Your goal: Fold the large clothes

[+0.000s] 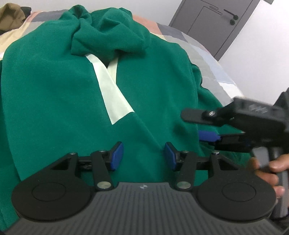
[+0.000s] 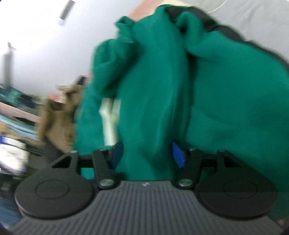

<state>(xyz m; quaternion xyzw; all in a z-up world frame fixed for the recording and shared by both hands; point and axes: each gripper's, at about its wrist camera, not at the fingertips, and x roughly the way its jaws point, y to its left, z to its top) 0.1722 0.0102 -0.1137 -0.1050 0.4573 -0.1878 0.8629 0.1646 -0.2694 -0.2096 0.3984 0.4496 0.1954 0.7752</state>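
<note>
Blue pads [image 1: 117, 156] of the left gripper [image 1: 143, 156] are seen nearest the left wrist camera, set apart with green cloth showing in the gap; the pads are not pressed on it, so the jaws are read as open. Beyond them the green garment [image 1: 54, 94] is spread over the bed [image 1: 213, 63], covering most of its visible surface. A pale cream strip [image 1: 112, 90] is seen running diagonally down the middle of the garment from a bunched knot of cloth [image 1: 110, 38] toward the bed's far edge. A patchwork cover in pink, grey and cream is visible at the bed's far edge and far right corner. At the far left corner a tan garment [image 1: 10, 16] is lying. A grey door [image 1: 216, 23] with a dark handle is seen in the white wall beyond the bed.

The right gripper [image 1: 198, 126] is seen from the side at the garment's right edge, carried by a hand [image 1: 269, 173]. One black finger is held above the cloth and a blue pad [image 1: 207, 135] below, well apart; whether the hem lies between them cannot be told.

The right wrist view is blurred. Its pads [image 2: 178, 156] are seen apart, with a fold of the green garment [image 2: 153, 108] standing in the gap, apparently not clamped; the jaws are recorded as open. The tan garment [image 2: 56, 115] is visible to the left.
</note>
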